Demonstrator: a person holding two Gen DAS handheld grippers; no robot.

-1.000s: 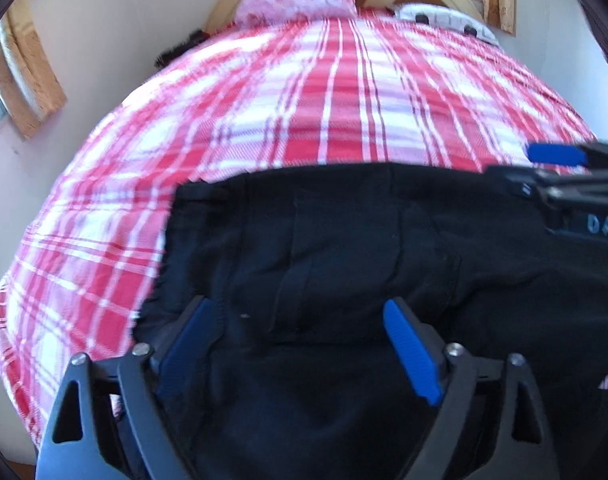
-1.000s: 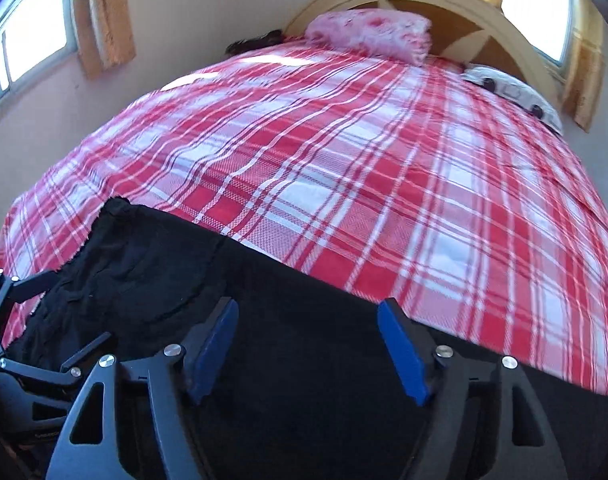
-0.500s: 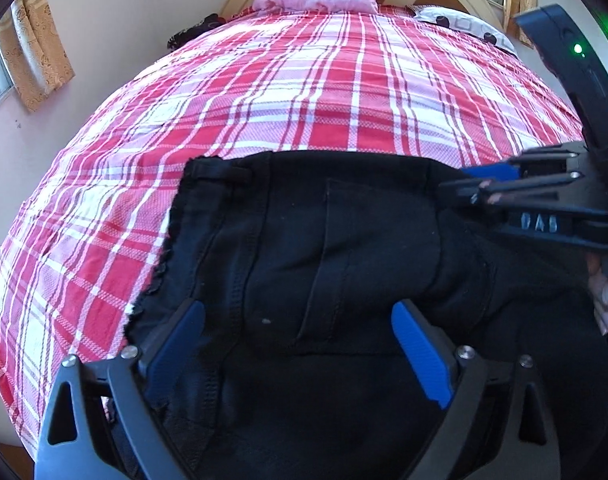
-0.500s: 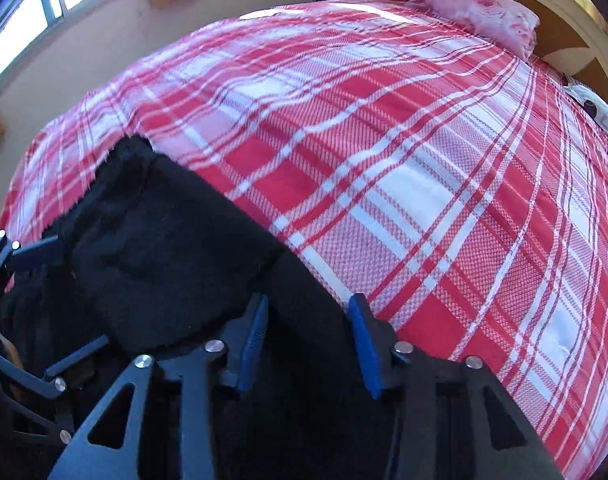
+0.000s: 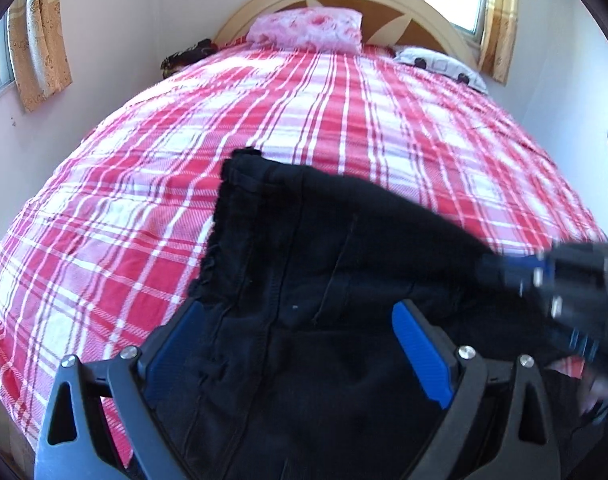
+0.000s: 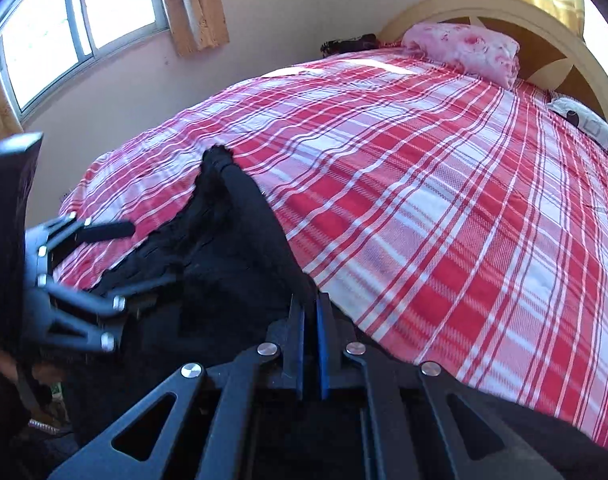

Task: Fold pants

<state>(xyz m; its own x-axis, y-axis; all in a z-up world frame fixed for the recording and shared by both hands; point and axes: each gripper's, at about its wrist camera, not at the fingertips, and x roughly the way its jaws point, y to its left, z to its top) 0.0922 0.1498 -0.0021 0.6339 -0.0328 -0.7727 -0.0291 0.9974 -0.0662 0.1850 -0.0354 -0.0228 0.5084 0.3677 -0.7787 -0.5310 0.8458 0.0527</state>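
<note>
At the bed's near edge, right gripper [image 6: 309,320] has just clamped the black pants [image 5: 304,260] edge; left gripper [image 5: 300,344] wide, so fold can start

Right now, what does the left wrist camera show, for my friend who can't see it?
Black pants lie on a red-and-white plaid bedspread, with the left claw open over them. At the right edge, the blurry right claw pinches the cloth.
</note>
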